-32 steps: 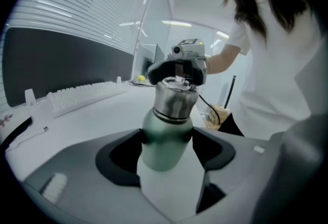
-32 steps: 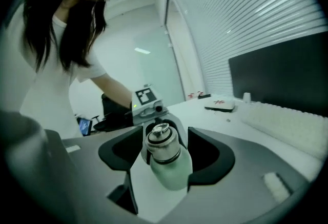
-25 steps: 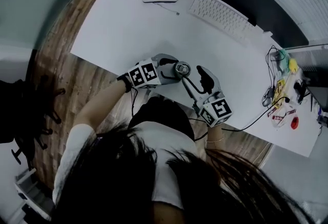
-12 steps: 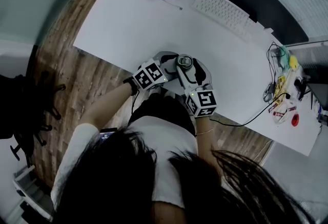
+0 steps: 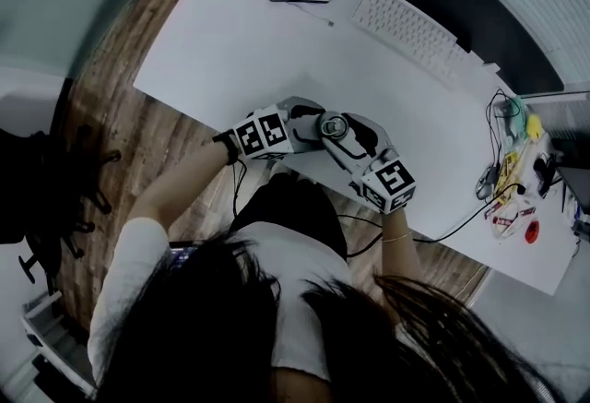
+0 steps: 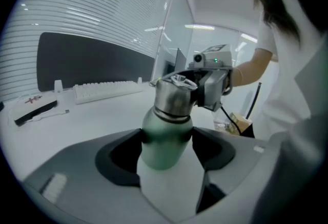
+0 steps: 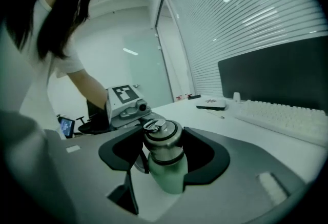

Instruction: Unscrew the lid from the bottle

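Green bottle (image 6: 165, 141) is stood upright on table (image 5: 230, 41), near front edge. Its body is pinched btw L gripper (image 5: 302, 128) jaws, both pads pressed on it. Steel lid (image 7: 162, 142) is clamped by R gripper (image 5: 353, 137) jaws from opp. side, w/ grippers nearly touching. Keyboard (image 5: 406, 23) is seen well apart, at back of table.

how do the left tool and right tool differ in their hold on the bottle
The left tool clamps the bottle on its green body; the right tool clamps the steel lid above it. In the head view the left tool is at its left, the right tool at its lower right. Both are shut.
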Tool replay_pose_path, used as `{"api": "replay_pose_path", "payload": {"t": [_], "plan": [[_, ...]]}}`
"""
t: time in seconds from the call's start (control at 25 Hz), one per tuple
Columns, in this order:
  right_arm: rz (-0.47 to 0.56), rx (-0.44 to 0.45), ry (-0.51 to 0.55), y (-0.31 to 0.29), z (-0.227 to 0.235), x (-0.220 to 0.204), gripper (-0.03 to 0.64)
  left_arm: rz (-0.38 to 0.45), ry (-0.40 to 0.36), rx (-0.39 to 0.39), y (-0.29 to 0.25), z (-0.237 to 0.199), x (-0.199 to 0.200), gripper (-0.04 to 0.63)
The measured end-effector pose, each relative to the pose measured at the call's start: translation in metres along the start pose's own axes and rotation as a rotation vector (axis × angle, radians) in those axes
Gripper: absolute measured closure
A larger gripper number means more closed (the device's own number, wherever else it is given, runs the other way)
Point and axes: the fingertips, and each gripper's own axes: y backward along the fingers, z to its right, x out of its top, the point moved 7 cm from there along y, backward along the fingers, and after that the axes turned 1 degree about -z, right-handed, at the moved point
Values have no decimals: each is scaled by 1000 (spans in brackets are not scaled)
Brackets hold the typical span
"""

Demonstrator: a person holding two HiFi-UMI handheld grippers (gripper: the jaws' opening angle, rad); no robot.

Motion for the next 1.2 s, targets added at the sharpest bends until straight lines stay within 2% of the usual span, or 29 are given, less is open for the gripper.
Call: {"api": "replay_pose_path", "payload": {"t": [0.2,0.4,0.56,0.68,0.8,0.92,1.04,1.2], "plan": [[-67,261,112,-5,10,4,373,-28,-96,-172,1,-10,1,238],[-123,464,175,-13,17,9,373,-96,-177,-329,-2,-19,3,232],[-203,600,250,-17,22,14,374,-172,-276,-411,-7,-23,5,232],[-259,662,292,-21,23,17,373,-189,-295,-433,-9,-24,3,230],[-274,658,297,-21,24,18,373,-173,-274,-414,-9,-24,2,230],[-260,583,248,-15,22,15,373,-156,-249,-384,-8,-21,1,232],[-198,451,150,-3,19,14,370,-126,-208,-330,-8,-18,-1,232],[-45,229,8,15,9,24,367,-68,-131,-199,-6,-9,-6,232]]}}
